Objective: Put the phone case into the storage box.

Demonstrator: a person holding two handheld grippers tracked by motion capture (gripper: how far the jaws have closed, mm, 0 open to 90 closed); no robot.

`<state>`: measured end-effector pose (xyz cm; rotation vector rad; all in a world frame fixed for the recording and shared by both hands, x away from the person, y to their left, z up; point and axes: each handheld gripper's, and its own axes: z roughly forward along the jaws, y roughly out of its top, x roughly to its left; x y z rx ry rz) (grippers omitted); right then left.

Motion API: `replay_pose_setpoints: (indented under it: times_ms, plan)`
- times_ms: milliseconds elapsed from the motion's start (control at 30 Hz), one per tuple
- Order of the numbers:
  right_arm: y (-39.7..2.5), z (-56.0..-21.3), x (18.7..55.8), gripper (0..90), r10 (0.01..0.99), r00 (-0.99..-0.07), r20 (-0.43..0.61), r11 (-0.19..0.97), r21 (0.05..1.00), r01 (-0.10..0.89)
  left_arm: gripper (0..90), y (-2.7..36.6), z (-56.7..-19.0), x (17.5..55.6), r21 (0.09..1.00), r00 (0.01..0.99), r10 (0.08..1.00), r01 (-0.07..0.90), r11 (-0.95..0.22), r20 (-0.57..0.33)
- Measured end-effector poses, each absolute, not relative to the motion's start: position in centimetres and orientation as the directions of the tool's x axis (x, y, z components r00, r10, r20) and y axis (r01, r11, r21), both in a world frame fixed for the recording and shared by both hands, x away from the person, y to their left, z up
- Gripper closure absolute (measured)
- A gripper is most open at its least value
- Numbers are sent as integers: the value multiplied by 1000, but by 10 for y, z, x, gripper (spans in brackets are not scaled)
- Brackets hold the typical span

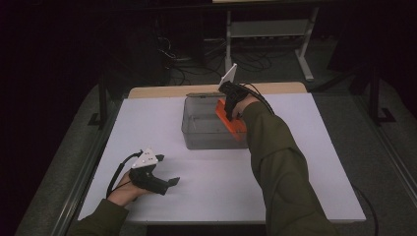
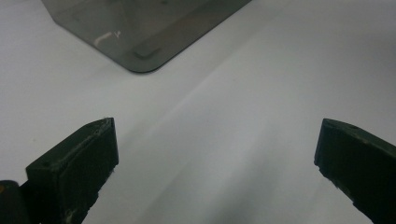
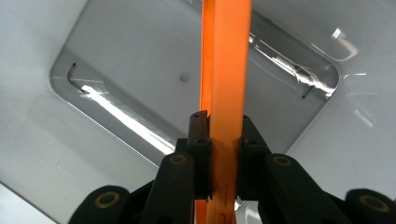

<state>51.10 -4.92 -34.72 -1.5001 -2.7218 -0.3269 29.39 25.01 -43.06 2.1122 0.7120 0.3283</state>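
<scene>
While over bin (image 3: 116, 56), orange strip (image 3: 226, 70) between claw (image 3: 223, 133)

The high view looks forward and down from above the person's side, taking in the whole white table (image 1: 275, 187) and the dark floor beyond. The left gripper view sits low and close over the tabletop (image 2: 243, 112), facing along its own spread jaws toward a corner of the clear bin (image 2: 140, 32). The right gripper view looks steeply down (almost straight) into that bin (image 3: 116, 70) from very near, past the orange piece (image 3: 226, 70) between its jaws. All three views share the bin (image 1: 206, 129).
</scene>
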Motion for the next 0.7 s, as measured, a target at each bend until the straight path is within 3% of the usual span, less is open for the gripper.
replay_pose_setpoints:
  times_ms: [700]
  plan:
    - [-52,-353,513,783,893,-426,144,405,153,901,0,250,-430,294,803,802,597,369,-468,-21]
